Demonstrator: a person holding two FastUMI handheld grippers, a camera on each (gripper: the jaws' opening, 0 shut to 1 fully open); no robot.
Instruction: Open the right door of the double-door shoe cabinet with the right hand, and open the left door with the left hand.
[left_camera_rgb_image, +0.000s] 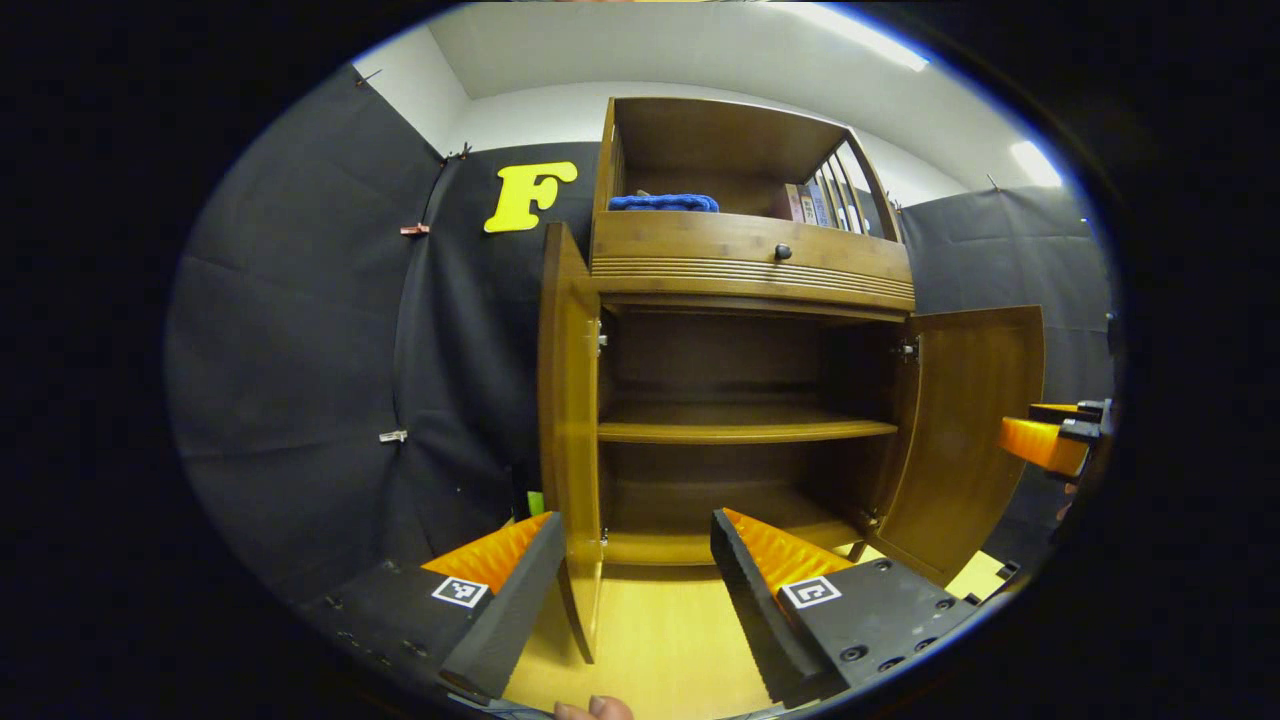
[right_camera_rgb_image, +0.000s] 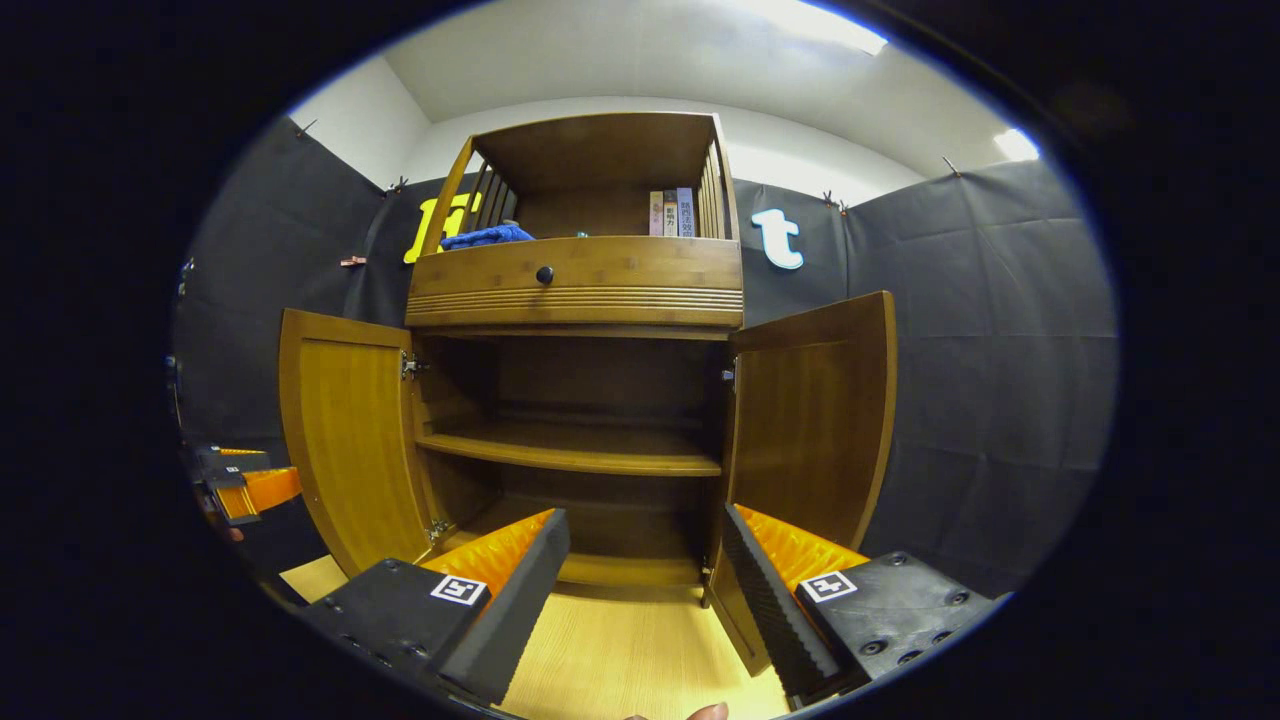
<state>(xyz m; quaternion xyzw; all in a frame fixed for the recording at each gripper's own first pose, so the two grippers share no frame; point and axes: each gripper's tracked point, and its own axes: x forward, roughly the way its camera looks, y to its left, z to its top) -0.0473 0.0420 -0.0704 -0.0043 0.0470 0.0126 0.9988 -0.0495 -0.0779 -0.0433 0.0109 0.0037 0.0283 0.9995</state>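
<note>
Left gripper view, L to R: my left gripper (left_camera_rgb_image: 630, 560) is spread wide, nothing in it. The left door (left_camera_rgb_image: 568, 420) of the shoe cabinet (left_camera_rgb_image: 750, 262) stands between my 2 fingers, edge-on to me, long axis vertical, swung out toward the camera. I can't tell if either finger touches it; the jaws don't press on it. Past it the cabinet interior is open, w/ 1 shelf (left_camera_rgb_image: 745, 430) running horizontally. The right door (left_camera_rgb_image: 968, 430) is swung out to the R, inner face toward me. My right gripper (left_camera_rgb_image: 1050, 438) sits at the far R edge, just beside that door's outer edge.

Right gripper view, L to R: left gripper (right_camera_rgb_image: 240, 485) at the far L, beside the left door (right_camera_rgb_image: 345, 440), which is open w/ its inner face showing. Shelf (right_camera_rgb_image: 575, 452) mid-frame. Right door (right_camera_rgb_image: 812, 420) stands open, vertical, its lower edge just by my R finger (right_camera_rgb_image: 770, 590); contact unclear. My right gripper (right_camera_rgb_image: 645, 580) is wide apart too, holding nothing. Bare wood floor (right_camera_rgb_image: 620, 650) lies between the fingers, open room in front of the cabinet.

Up top: drawer knob (right_camera_rgb_image: 544, 274), blue cloth (right_camera_rgb_image: 485, 236), books (right_camera_rgb_image: 672, 214).
</note>
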